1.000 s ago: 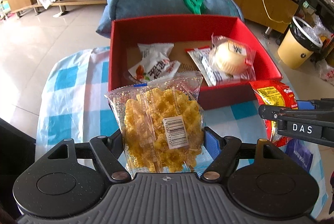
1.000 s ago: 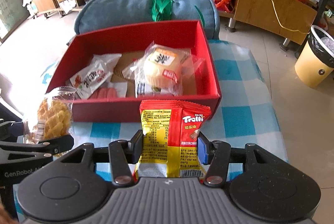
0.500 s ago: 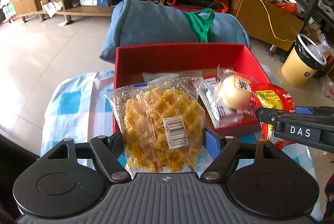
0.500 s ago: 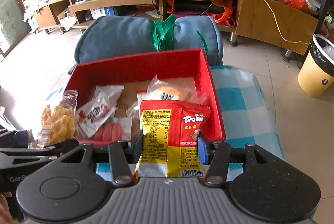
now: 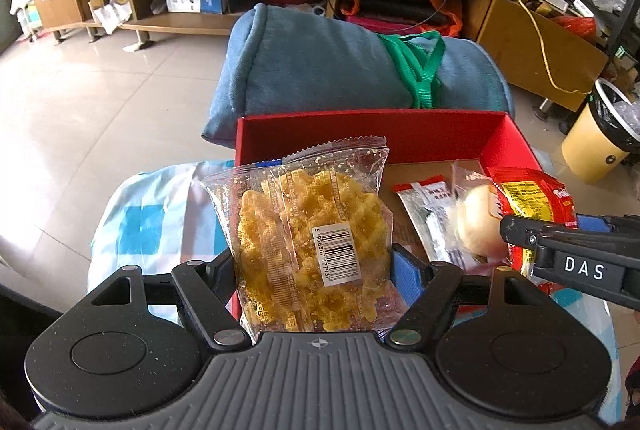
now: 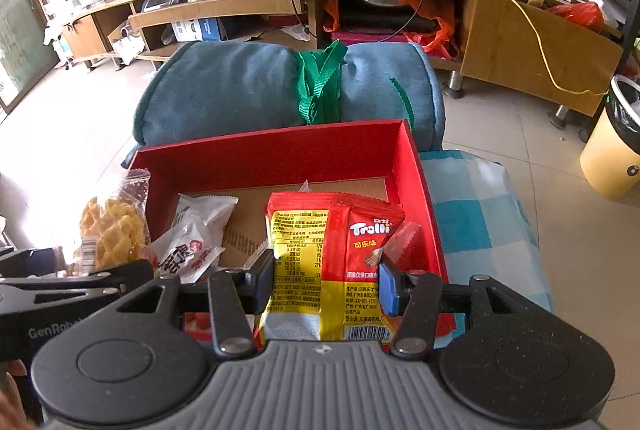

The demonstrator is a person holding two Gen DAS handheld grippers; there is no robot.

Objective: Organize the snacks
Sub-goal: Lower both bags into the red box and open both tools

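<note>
Over the red cardboard box (image 6: 280,153), the left gripper (image 5: 312,266) is clamped on a clear crinkly bag of yellow waffle crisps (image 5: 308,250); the right gripper (image 6: 326,280) pinches a red-and-yellow Trolli gummy pouch (image 6: 332,262). Both look light and slippery, and the crisps probably crush easily, so I'd grip by the edges.

Box (image 6: 280,157) lies on the cloth (image 6: 472,213), bedroll (image 6: 240,97) behind it.

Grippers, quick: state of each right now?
Left gripper: shut on the waffle snack pack.
Right gripper: shut on the Trolli gummy packet.
</note>
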